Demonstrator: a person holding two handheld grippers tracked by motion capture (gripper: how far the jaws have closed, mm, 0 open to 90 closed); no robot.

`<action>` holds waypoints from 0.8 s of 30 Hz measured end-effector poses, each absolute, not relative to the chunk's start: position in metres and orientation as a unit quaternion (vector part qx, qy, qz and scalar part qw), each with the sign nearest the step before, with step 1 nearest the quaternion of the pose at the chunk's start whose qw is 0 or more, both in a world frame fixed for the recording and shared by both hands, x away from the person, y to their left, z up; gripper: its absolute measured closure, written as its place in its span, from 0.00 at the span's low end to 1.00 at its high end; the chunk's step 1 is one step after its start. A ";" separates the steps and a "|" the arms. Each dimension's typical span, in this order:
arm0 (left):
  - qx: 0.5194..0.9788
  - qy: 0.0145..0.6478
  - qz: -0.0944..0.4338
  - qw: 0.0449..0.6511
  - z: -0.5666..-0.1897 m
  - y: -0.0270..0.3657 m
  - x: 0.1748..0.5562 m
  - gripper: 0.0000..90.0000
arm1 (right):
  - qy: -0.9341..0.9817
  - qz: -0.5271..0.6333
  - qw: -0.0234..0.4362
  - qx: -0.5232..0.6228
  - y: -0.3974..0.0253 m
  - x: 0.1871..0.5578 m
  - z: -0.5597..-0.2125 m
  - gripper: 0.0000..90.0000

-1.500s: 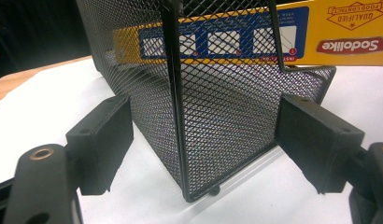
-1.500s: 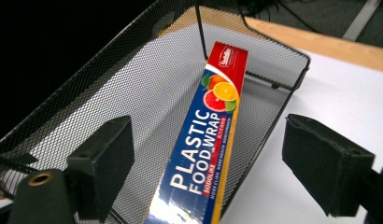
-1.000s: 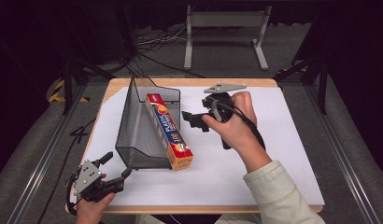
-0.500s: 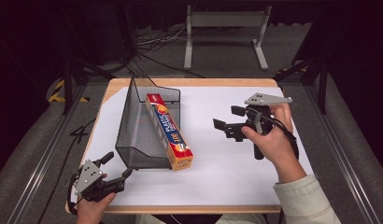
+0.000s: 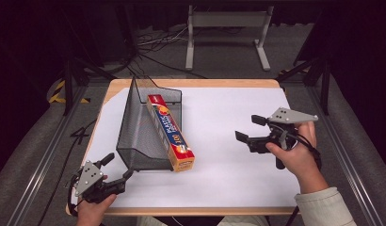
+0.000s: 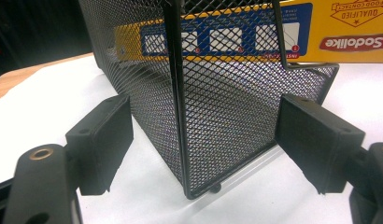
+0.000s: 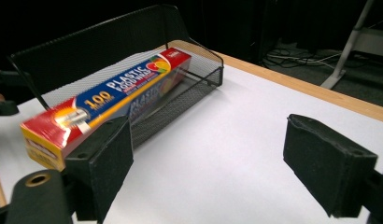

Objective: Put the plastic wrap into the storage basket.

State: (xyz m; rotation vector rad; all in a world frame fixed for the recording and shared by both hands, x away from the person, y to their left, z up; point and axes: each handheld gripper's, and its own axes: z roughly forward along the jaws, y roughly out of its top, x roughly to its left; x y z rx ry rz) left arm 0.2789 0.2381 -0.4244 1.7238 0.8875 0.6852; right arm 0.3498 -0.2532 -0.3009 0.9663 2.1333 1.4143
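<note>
right gripper (image 5: 251, 131): black padded jaws stood wide apart, empty; it had drawn back rightward from the long red, blue and yellow cardboard plastic-wrap box (image 5: 170, 132), well apart from it over the white worktop (image 5: 219, 160). judged: box placed and released.
left gripper (image 5: 116, 169): jaws spread wide, empty, pointed at the near corner of the black wire-mesh file tray (image 5: 140, 136), unmoved.
box: rigid, glossy, rectangular; lay in the tray's open side, its near end jutting out. mesh: fine, stiff, see-through.
</note>
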 end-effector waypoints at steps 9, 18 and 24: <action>0.718 0.370 0.286 0.515 -0.425 0.237 0.279 0.23 | 0.763 0.509 0.221 0.332 -0.277 0.343 -0.339 0.19; 0.718 0.371 0.286 0.515 -0.425 0.237 0.280 0.23 | 0.750 0.523 0.235 0.329 -0.288 0.336 -0.370 0.19; 0.718 0.372 0.286 0.514 -0.426 0.238 0.281 0.22 | 0.762 0.493 0.249 0.338 -0.292 0.333 -0.388 0.19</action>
